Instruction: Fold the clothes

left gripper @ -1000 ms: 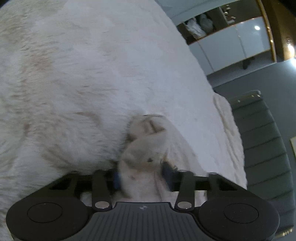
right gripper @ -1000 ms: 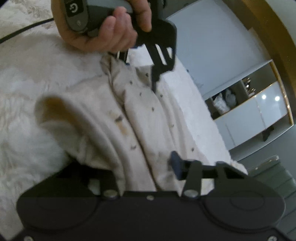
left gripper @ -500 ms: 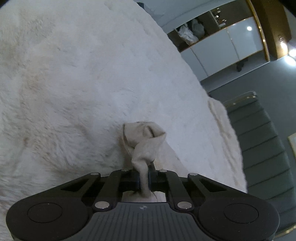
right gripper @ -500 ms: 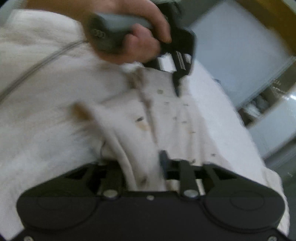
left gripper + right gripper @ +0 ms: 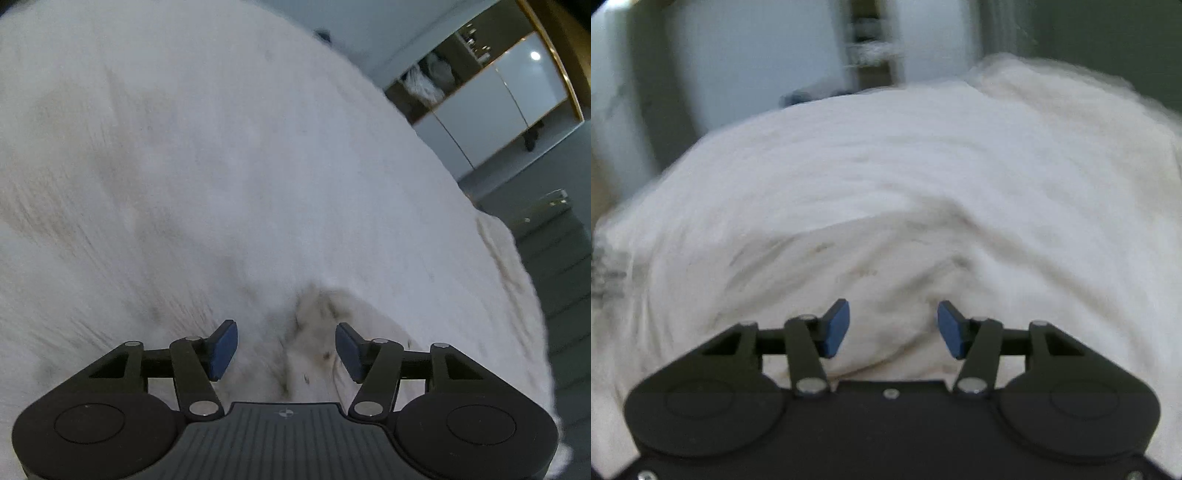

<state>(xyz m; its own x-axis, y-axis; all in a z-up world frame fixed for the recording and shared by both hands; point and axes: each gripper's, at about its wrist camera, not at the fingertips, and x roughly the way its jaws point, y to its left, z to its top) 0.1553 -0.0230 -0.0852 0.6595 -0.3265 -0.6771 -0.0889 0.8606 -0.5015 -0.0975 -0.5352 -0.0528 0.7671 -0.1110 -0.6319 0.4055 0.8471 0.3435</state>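
A cream garment with small dark specks lies on a white fluffy bed cover. In the left wrist view my left gripper is open, its blue pads either side of a bunched part of the garment, not closed on it. In the right wrist view my right gripper is open and empty above the garment, which lies spread and blurred on the cover. Both views are motion-blurred.
A green padded chair stands at the bed's right edge. White cabinets with a gold-trimmed shelf stand across the room. A pale wall and shelf lie beyond the bed in the right wrist view.
My left gripper, shut on the bunched garment half a second ago, has opened and let it go. My right gripper has also opened, released the cloth and swung to face across the bed.
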